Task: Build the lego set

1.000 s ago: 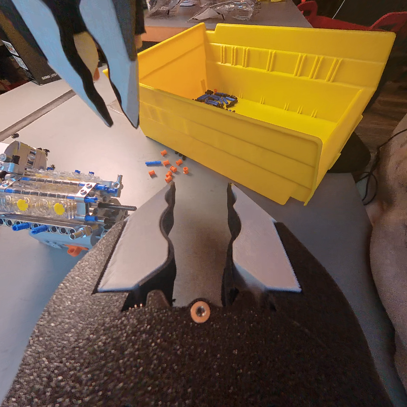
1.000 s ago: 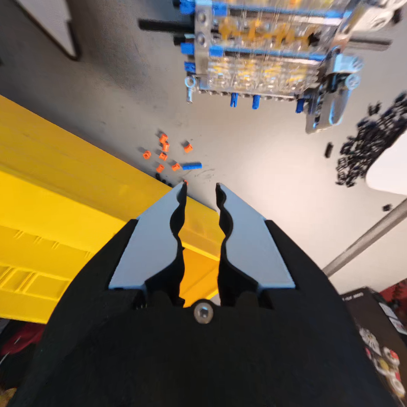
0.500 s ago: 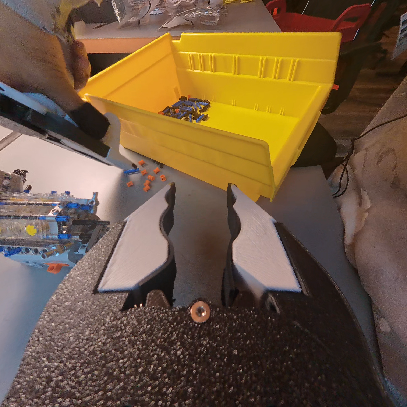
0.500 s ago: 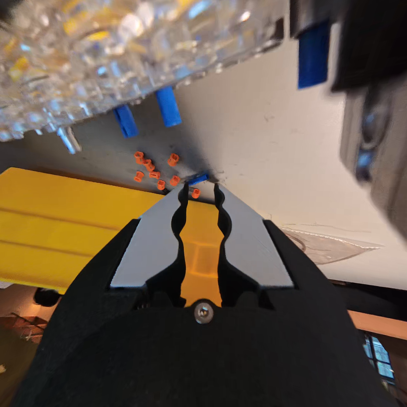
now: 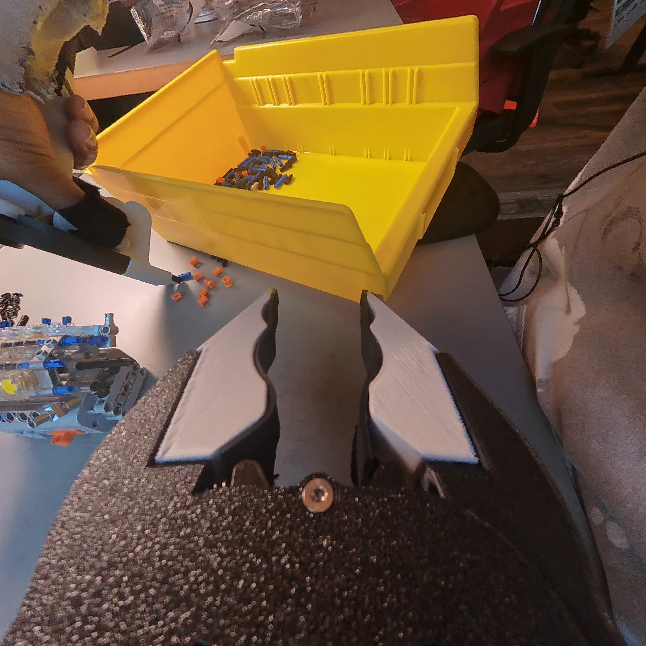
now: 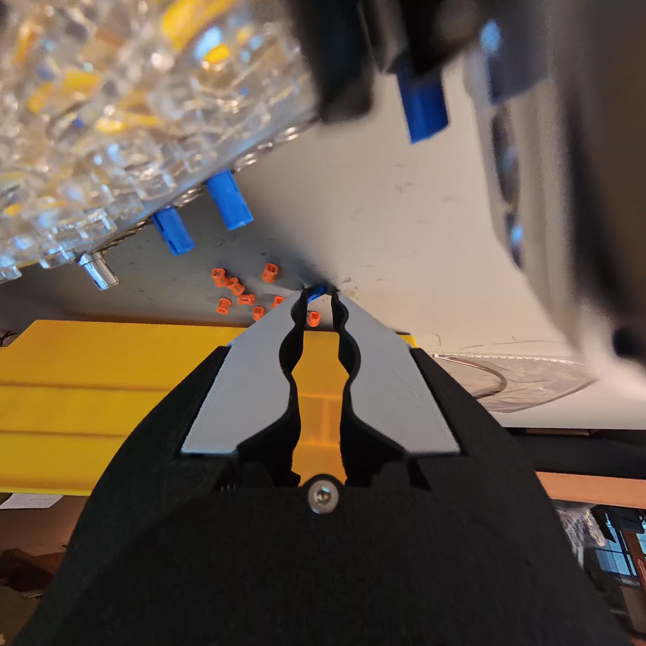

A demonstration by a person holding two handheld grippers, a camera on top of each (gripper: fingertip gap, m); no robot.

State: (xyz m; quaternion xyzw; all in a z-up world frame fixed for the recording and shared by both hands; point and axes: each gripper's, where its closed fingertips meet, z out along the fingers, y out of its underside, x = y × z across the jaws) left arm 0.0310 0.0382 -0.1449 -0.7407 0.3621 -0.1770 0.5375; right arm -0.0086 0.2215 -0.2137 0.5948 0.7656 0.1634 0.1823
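My right gripper [image 6: 317, 293] is down at the grey table, its tips pinched on a small blue pin [image 6: 317, 291] that lies on the surface. It also shows in the left wrist view [image 5: 172, 278], held by a person's hand [image 5: 38, 140], with the blue pin [image 5: 184, 276] sticking out at its tip. Several small orange bushes [image 5: 206, 283] [image 6: 244, 295] lie scattered right beside it. My left gripper [image 5: 318, 297] is open and empty, hovering over the table just in front of the yellow bin [image 5: 349, 223].
The yellow bin holds a heap of blue and black pins [image 5: 260, 169]. A clear, grey and blue brick-built model [image 5: 59, 374] [image 6: 122, 115] stands on the table at left. More black pins [image 5: 10, 303] lie behind it. Clear plastic bags [image 5: 244, 14] lie on the far table. The tips of one gripper are about 20 centimetres away from the tips of the other.
My right gripper has come down from above to the table beside the orange bushes and narrowed its jaws onto the blue pin. My left gripper has drawn back and risen a little, staying open.
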